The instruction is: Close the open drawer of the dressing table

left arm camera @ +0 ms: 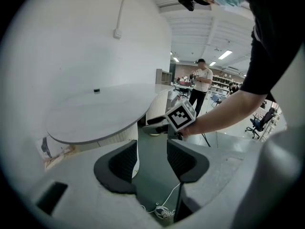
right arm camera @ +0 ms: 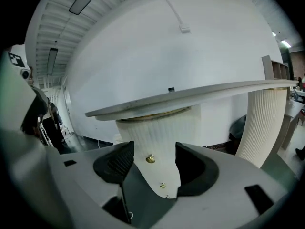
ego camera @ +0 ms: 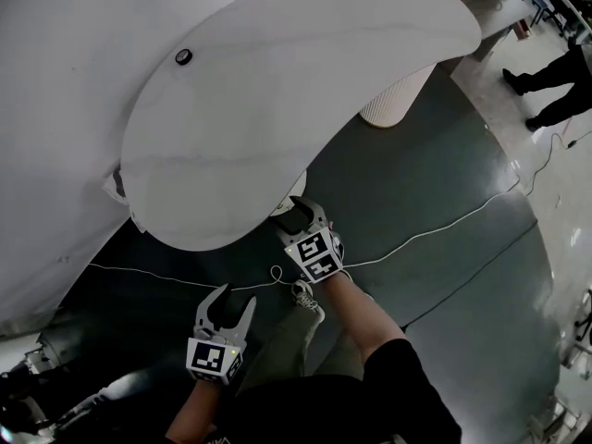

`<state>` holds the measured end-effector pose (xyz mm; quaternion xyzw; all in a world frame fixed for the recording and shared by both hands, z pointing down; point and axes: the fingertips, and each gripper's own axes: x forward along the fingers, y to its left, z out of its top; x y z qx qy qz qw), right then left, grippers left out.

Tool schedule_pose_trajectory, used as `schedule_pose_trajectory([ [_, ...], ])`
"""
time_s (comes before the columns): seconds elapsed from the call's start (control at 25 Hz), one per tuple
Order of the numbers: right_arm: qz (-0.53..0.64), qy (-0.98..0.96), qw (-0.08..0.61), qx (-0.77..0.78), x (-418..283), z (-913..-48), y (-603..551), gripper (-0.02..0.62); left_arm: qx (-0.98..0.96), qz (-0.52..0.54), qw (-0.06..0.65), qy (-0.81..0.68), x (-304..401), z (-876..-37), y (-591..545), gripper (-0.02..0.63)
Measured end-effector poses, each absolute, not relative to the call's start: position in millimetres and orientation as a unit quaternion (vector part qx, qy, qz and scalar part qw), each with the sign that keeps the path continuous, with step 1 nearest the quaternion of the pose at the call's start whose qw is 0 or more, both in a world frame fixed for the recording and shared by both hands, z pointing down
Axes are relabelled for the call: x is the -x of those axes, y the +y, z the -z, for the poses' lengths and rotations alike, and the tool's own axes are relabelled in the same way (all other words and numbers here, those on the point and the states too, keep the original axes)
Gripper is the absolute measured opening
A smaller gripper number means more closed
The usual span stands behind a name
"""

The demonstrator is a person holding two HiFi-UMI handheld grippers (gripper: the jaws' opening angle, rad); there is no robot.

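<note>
The dressing table has a white curved top (ego camera: 277, 91) and, under its near edge, a fluted white drawer unit (right arm camera: 162, 132) with two brass knobs, the upper knob (right arm camera: 150, 159) above the lower knob (right arm camera: 163, 185). In the right gripper view the fluted front fills the gap between the jaws, and the pads stand apart from it. My right gripper (ego camera: 305, 213) is open and tucked just under the tabletop's edge. My left gripper (ego camera: 228, 305) hangs lower and nearer to me, open, with only the dark floor between its fingers. How far the drawer stands out I cannot tell.
A second fluted leg (ego camera: 393, 100) holds up the table's far end. A white cable (ego camera: 416, 234) runs across the dark floor, and my shoe (ego camera: 303, 294) is below the right gripper. A small black object (ego camera: 183, 56) lies on the top. A person's legs (ego camera: 555, 81) stand at top right.
</note>
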<state>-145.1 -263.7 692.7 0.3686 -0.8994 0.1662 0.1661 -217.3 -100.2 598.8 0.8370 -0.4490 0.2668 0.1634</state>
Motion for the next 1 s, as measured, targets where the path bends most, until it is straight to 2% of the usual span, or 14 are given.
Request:
schedule_pose_trajectory([
  [0.68, -0.158, -0.907, 0.154, -0.359, 77.0, -590.6, -184.2, 0.256, -0.791, -0.187, 0.158, -0.561, 191.7, -539.3, -68.8, 0.199],
  [1.0, -0.126, -0.924, 0.132, -0.337, 61.9, -528.4, -143.2, 0.181, -0.763, -0.148, 0.138, -0.614, 184.9, -514.1, -48.0, 0.198],
])
